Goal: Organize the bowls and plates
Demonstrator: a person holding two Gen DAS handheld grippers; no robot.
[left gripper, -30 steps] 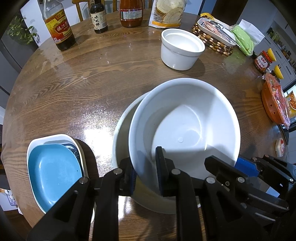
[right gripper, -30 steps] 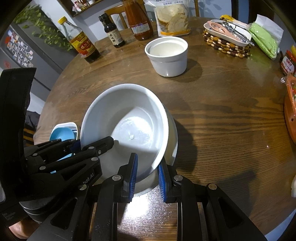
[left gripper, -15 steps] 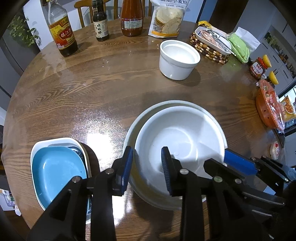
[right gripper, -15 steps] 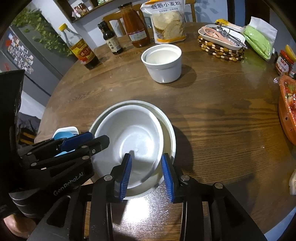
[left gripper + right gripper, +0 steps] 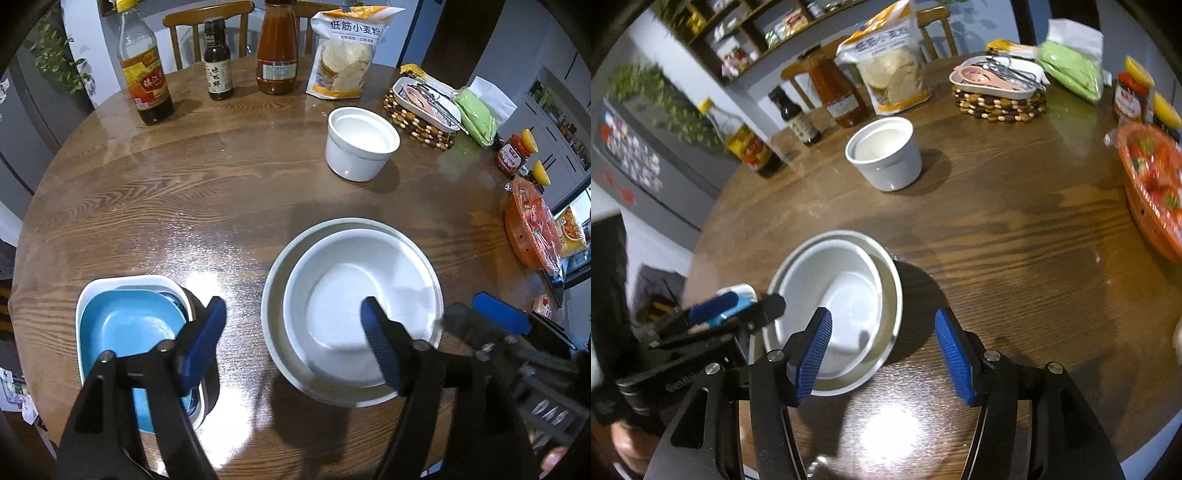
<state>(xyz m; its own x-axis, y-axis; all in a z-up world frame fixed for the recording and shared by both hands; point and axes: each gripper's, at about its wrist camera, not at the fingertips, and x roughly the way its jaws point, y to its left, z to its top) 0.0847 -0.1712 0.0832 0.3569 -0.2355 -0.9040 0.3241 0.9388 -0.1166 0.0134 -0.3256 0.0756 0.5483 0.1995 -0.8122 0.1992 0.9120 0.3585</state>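
Note:
A white bowl (image 5: 365, 295) sits nested level inside a larger pale bowl (image 5: 273, 288) on the round wooden table. My left gripper (image 5: 293, 306) hovers above its left rim with jaws opening; the pads touch nothing. My right gripper (image 5: 882, 317) hovers over the right rim of the same nested bowls (image 5: 846, 288), jaws also opening and empty. Each gripper shows in the other's view, the right gripper (image 5: 498, 317) at the right and the left gripper (image 5: 738, 306) at the left. A blue square plate (image 5: 125, 328) lies in a white square dish (image 5: 129, 280) at the left. A white deep pot (image 5: 360, 147) stands farther back.
Three sauce bottles (image 5: 147, 85) and a flour bag (image 5: 343, 55) line the far edge. A beaded trivet with a small tray (image 5: 421, 107), a green packet (image 5: 476, 114), jars (image 5: 511, 158) and an orange basket (image 5: 532, 225) crowd the right side. Chairs stand behind the table.
The white bowl, held tilted by both grippers, was lowered into the larger bowl. Both grippers let go, spread their jaws wide and drew back and up.

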